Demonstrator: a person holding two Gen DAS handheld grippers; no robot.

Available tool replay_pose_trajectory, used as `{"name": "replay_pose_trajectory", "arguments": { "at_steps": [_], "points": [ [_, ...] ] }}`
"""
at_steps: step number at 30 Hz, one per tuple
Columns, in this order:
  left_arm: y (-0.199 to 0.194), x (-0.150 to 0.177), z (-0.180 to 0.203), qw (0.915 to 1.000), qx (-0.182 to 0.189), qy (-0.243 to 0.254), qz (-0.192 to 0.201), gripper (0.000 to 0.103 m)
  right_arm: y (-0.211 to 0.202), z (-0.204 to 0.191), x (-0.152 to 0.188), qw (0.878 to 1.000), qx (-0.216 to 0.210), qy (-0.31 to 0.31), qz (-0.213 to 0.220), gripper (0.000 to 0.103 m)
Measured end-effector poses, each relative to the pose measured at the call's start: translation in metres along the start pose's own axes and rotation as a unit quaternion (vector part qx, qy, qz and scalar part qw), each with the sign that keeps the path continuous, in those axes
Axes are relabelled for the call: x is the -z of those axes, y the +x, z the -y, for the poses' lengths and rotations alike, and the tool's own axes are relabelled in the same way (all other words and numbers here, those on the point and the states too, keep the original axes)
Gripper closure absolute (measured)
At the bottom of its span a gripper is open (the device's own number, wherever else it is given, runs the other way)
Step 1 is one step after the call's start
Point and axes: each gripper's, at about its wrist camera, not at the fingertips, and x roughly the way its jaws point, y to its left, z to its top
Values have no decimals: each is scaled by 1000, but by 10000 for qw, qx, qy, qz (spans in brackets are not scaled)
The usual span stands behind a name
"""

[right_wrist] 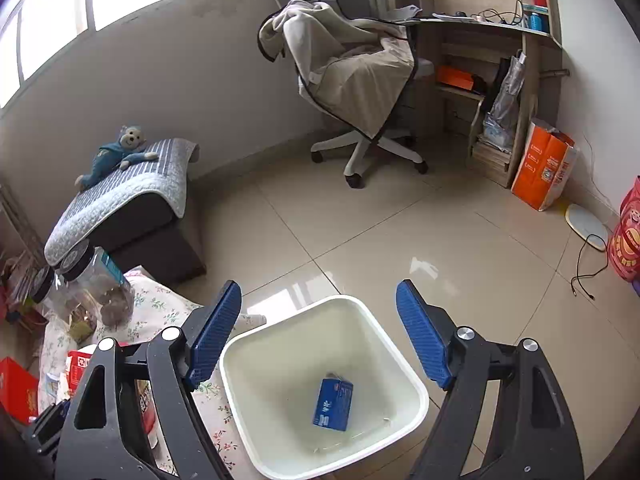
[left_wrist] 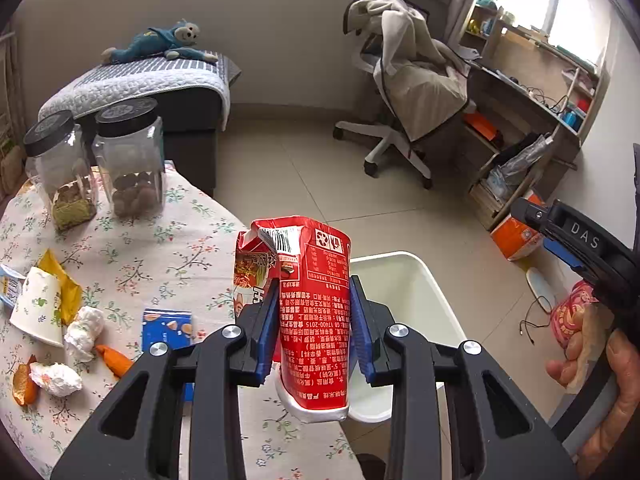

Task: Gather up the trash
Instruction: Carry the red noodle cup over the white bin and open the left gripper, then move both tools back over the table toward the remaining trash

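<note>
while your left tool [left_wrist: 314, 322] clamps the red carton [left_wrist: 310, 312] between its blue pads [left_wrist: 266, 320], the carton stands roughly upright with its crumpled top above the fingers and its white base below them — it hangs at the tabletop's edge, with the white bin [left_wrist: 404, 280] just behind it. your right tool [right_wrist: 320, 336] hangs over that same bin [right_wrist: 404, 376] with its jaws spread wide and nothing between them; a blue box [right_wrist: 333, 404] lies tilted on the bin's floor, directly below the gap. on the flowered tabletop [left_wrist: 132, 248] to the left you have more trash lying loose: a flattened white paper cup [left_wrist: 38, 306] over a yellow wrapper [left_wrist: 66, 284], two crumpled tissues [left_wrist: 84, 330], orange peel pieces [left_wrist: 114, 360] and a small blue packet [left_wrist: 167, 328]. two clear jars with black lids [left_wrist: 128, 152] stand at the far side of the tabletop, side by side. in the left view your right hand [left_wrist: 600, 372] shows at the frame's right edge, wrapped around the handle of the other tool.
</note>
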Motion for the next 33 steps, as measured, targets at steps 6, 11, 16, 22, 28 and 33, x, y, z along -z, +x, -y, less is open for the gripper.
{"name": "replay_pose_trajectory", "arguments": {
  "at_steps": [6,11,16,22,28,33],
  "points": [
    [27,-3,46,9991,378,88,-145,70,-7,38,-9,9974,331,567,288,15],
    [47,-2,78,9966,686,223,-394,67,-14,61,-13,9926,536,951,528,12],
    [48,-2,94,9948,684,559,-506,43,-21,66,-13,9903,789,873,745,8],
    [29,-5,81,9968,-53,780,-184,30,-26,51,-10,9905,899,548,880,7],
    [0,-15,47,9942,-767,724,227,19,-29,15,-3,9923,851,59,901,7],
    [-30,-17,6,9865,-1426,349,721,11,-27,-24,6,9924,747,-457,864,7]
  ]
}}
